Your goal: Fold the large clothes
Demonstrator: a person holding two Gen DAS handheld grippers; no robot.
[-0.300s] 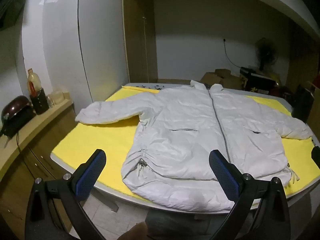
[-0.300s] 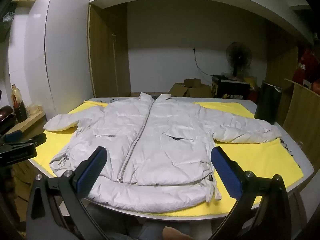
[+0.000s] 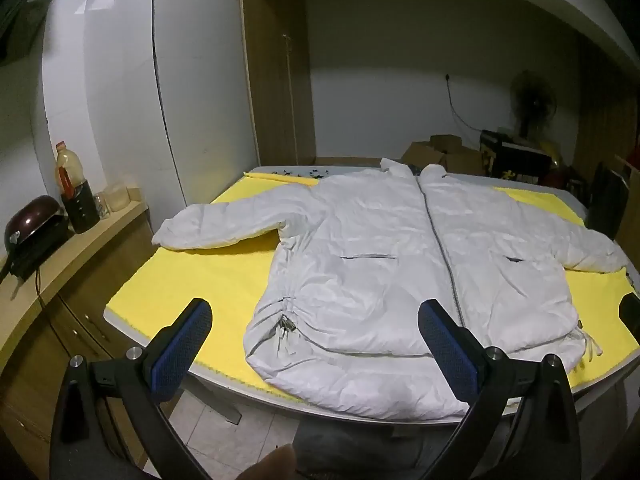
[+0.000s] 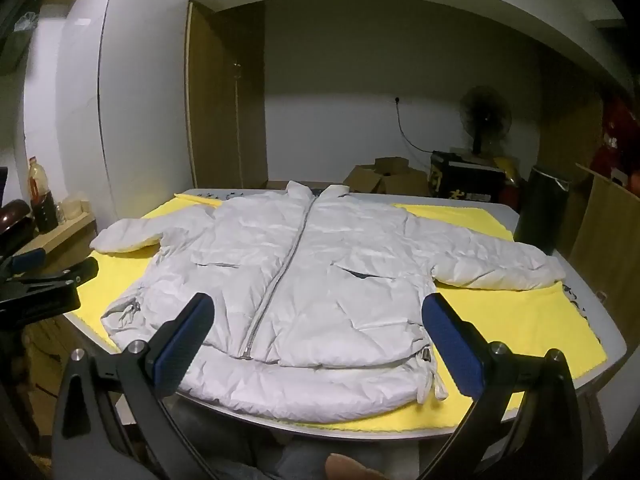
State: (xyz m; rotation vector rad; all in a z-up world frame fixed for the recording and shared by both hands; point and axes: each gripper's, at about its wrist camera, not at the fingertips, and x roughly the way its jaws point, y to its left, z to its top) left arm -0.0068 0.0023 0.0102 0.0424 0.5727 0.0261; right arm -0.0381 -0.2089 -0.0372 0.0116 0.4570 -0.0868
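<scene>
The left gripper [image 3: 314,344] hangs in front of the near edge of the counter [image 3: 132,322] with its blue pads [image 3: 180,350] spread wide and nothing between them. The right gripper [image 4: 316,340] is held the same way, tilted a little downward, pads far apart and gripping nothing. From the right wrist view the left gripper shows as a dark clamp at the far left, beside the counter's corner.

A white padded jacket [image 3: 400,276] lies flat on a yellow cloth [image 3: 200,276] that covers most of the counter. It is face up and zipped, the zipper [image 3: 444,252] running from the collar at the far side down to the hem, which reaches the near edge of the counter. Both sleeves [image 3: 224,224] are spread outward, one to each side, resting on the yellow cloth. Drawstrings [image 4: 430,380] hang at the hem corners.

On a wooden sideboard [image 3: 44,264] to the left stand a bottle [image 3: 74,188] and a dark round-lidded appliance [image 3: 32,232]. Cardboard boxes [image 4: 384,180] and a standing fan [image 4: 484,120] sit against the far wall
</scene>
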